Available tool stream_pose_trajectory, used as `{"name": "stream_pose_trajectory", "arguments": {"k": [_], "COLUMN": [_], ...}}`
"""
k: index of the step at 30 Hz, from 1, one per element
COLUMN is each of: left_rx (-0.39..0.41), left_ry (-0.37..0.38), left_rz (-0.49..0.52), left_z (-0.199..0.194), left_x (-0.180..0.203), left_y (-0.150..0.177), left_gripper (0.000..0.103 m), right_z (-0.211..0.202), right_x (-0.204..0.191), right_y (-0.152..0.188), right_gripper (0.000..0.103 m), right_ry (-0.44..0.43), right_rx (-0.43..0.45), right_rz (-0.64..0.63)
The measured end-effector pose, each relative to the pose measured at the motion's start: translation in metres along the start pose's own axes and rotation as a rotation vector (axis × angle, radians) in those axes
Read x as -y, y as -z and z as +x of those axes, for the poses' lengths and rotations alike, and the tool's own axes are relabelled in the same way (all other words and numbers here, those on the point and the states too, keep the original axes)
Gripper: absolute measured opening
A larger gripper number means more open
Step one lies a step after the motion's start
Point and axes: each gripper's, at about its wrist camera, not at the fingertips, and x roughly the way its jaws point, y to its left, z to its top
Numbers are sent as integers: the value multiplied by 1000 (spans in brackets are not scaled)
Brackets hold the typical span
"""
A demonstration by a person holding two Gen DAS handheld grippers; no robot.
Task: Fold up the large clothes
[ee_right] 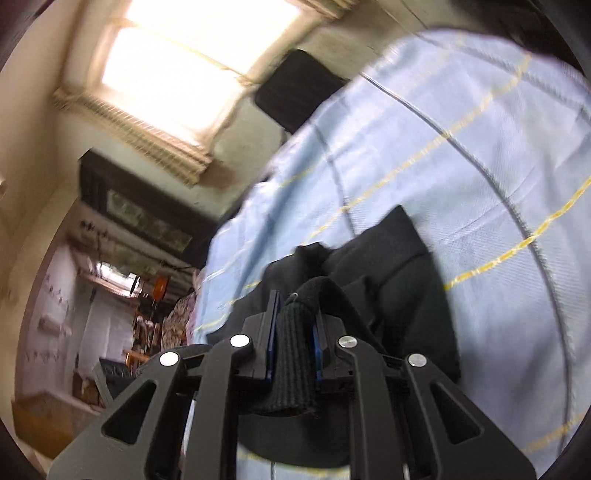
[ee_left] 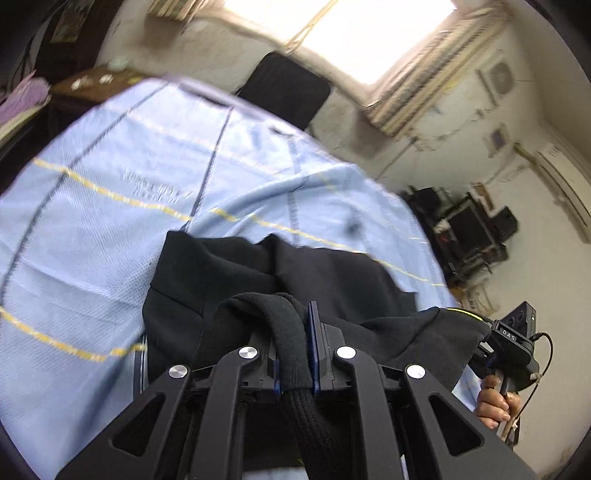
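A large black garment [ee_left: 321, 273] hangs over a light blue bed sheet [ee_left: 96, 236] with yellow and dark lines. My left gripper [ee_left: 295, 347] is shut on its thick ribbed hem, lifted off the sheet. My right gripper [ee_right: 295, 332] is shut on another ribbed hem part of the same garment [ee_right: 399, 266]. In the left wrist view the right gripper [ee_left: 513, 343] and the hand holding it show at the right, with the cloth stretched between the two grippers. The garment's lower part rests on the sheet [ee_right: 480, 155].
A black chair back [ee_left: 284, 88] stands behind the bed under a bright window [ee_left: 369, 33]. Dark equipment [ee_left: 469, 229] sits by the wall right of the bed. Shelves and clutter [ee_right: 122, 314] lie left in the right wrist view.
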Motion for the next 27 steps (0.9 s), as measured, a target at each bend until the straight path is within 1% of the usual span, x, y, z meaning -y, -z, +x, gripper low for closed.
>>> {"name": "stream_pose_trajectory", "arguments": {"k": [2,4,5,8,9,11,12,13,14,15,16,18,19,20,21,22,25,27], "left_rx": [-35,-63,-63,-58,-49,-38,-31,-17,13,41,117,202,233,243,242,230,160,134], "left_ry": [5,29,47,66,70,86,104,129,139,132,99,76,68,58,43,38,28,20], "left_rz": [-48,-93,-102,-66,-51,-40,-45,-52,-53,-50,-40,-27,-27,-32,-41,-45,-60,-34], "left_z": [24,40,44,39,35,27,22,14,3,-3,-21,-41,-49,-51,-49,-45,-19,-7], "left_x": [-19,-33,-39,-39,-37,-35,-35,-34,-33,-31,-29,-30,-32,-33,-37,-39,-42,-36], "left_y": [-1,1,2,2,3,5,3,2,0,-1,-2,-4,-5,-7,-8,-9,-9,-9], "left_gripper": [12,14,14,15,16,18,24,30,47,67,75,86,90,93,93,93,92,92], "right_z": [23,45,50,58,57,53,51,46,42,37,31,19,13,9,6,5,12,20], "right_x": [16,34,40,47,45,40,36,32,29,25,20,15,13,12,11,12,15,18], "right_y": [-6,-8,-8,-8,-8,-9,-9,-10,-11,-12,-13,-15,-16,-18,-18,-19,-17,-14], "right_gripper": [14,14,14,14,17,22,27,36,41,51,62,71,72,72,72,72,72,72], "right_ry": [26,41,42,29,31,6,-3,-26,-42,-65,-86,-106,-119,-130,-130,-108,10,79], "right_rx": [-19,-48,-56,-63,-66,-54,-50,-45,-41,-32,-20,13,33,46,52,57,71,62], "right_rz": [41,81,89,59,42,14,5,-11,-21,-32,-41,-58,-71,-79,-81,-83,-122,-144]}}
